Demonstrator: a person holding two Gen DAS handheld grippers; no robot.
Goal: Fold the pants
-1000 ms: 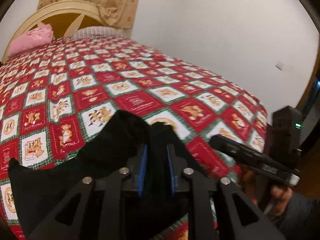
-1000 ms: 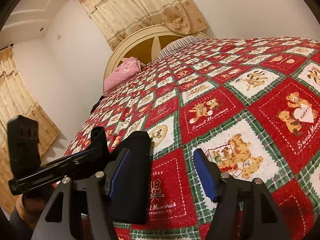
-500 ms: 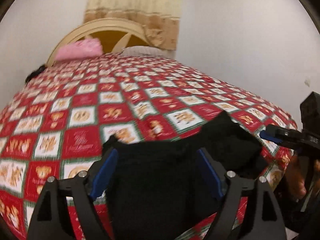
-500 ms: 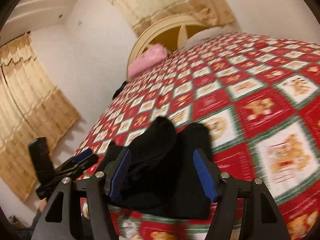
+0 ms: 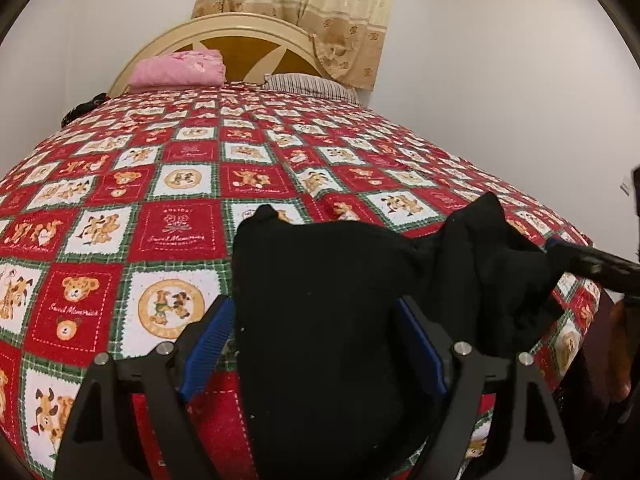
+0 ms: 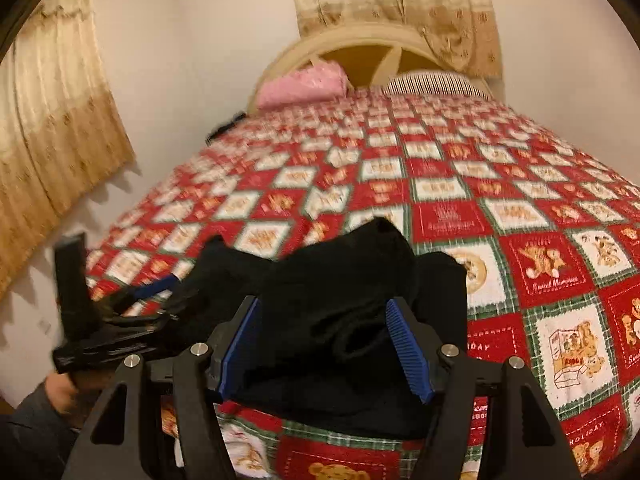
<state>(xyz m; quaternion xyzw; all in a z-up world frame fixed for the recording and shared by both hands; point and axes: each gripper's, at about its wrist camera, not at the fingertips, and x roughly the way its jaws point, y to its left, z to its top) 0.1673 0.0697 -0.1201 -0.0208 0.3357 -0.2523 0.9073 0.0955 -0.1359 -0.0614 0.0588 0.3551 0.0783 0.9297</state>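
black pants [image 5: 340, 320] are lying bunched at six o'clock; both grippers, left gripper [image 5: 316, 344] and right gripper [image 6: 326, 340], are hovering spread wide, gripping nothing; you are needing a hem.

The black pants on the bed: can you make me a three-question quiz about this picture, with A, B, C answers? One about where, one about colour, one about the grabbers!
1. Where do the black pants lie?
A. near the foot end of the quilt
B. on the pink pillow
C. on the floor

2. What colour are the gripper pads?
A. yellow
B. blue
C. white

3. How does the left gripper stand?
A. clamped shut on a pillow
B. out of sight
C. open, with the pants between its fingers

Answers:
1. A: the pants are bunched on the red teddy-bear quilt, far from the pink pillow at the headboard.
2. B: blue ribbed pads show in both wrist views.
3. C: its pads stand wide apart on either side of the cloth; the right gripper looks open too.
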